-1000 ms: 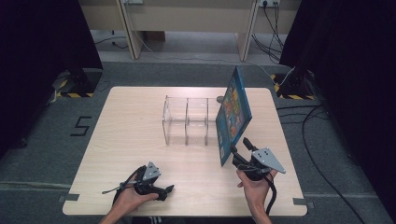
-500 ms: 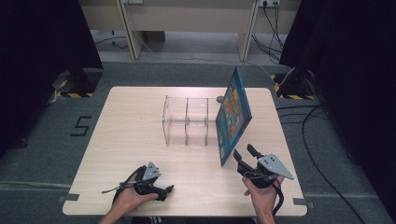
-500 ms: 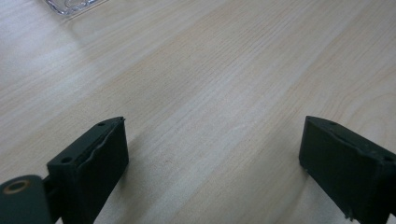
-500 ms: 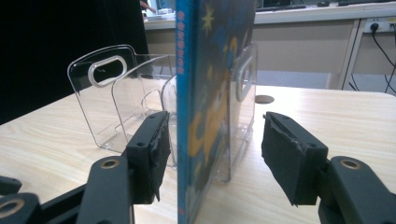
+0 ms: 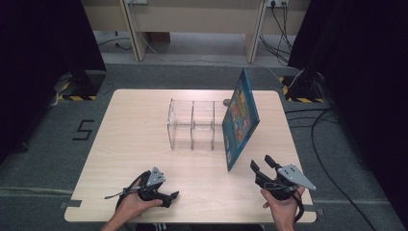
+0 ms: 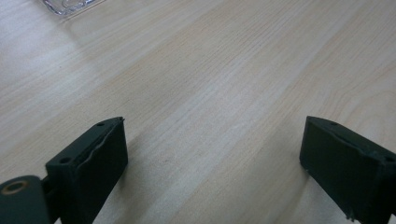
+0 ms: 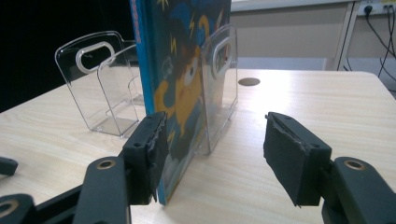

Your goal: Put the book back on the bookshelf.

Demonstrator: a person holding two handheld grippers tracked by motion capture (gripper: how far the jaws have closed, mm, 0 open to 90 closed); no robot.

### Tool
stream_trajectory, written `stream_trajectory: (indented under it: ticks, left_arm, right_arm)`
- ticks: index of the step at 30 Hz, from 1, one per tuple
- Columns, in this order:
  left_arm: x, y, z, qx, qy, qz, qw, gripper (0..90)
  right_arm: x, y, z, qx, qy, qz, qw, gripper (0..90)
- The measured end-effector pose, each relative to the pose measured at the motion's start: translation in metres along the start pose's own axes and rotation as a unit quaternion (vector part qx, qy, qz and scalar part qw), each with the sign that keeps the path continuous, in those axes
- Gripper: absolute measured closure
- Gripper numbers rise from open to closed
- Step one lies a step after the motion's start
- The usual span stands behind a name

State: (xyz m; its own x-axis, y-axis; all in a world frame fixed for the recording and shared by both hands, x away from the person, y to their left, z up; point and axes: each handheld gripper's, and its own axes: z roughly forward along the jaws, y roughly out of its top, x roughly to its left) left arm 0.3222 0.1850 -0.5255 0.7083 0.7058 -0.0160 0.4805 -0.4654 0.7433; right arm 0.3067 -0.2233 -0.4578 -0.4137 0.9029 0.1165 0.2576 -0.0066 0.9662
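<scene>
A blue picture book (image 5: 240, 120) stands on edge in the right end of a clear plastic rack (image 5: 192, 124) at mid table, leaning a little. My right gripper (image 5: 261, 162) is near the front right, a short way from the book's near corner. It is open, its jaws have just been opening, and nothing is between them. In the right gripper view the book (image 7: 182, 70) and rack (image 7: 98, 79) rise just beyond the gripper (image 7: 217, 140). My left gripper (image 5: 168, 196) lies low at the front left, open over bare wood (image 6: 212, 154).
The wooden table (image 5: 134, 144) has a small round hole (image 5: 226, 102) behind the rack. Its front edge runs just below both hands. Cables (image 5: 332, 125) lie on the grey floor at the right. Pale furniture legs (image 5: 132, 29) stand at the back.
My right gripper has drawn back from the book toward the front right, and its jaws stand wider. The book stays upright in the rack. The left hand has not moved.
</scene>
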Motion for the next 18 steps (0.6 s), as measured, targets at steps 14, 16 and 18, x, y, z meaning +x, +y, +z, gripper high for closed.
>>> stream_trajectory:
  ticks: [14,16,18]
  left_arm:
    - [0.002,-0.001,-0.001,0.002,-0.011,0.009,0.9999,5.2]
    - [0.003,-0.001,-0.001,0.002,-0.014,0.014,0.9998,4.9]
    - [0.003,-0.002,-0.002,0.002,-0.015,0.014,0.9998,4.9]
  right_arm:
    - [-0.01,-0.009,-0.007,0.032,0.009,0.012,0.9994,35.7]
    - [-0.012,-0.01,-0.009,0.034,0.009,0.014,0.9993,35.1]
    - [-0.014,-0.011,-0.01,0.036,0.009,0.017,0.9992,34.5]
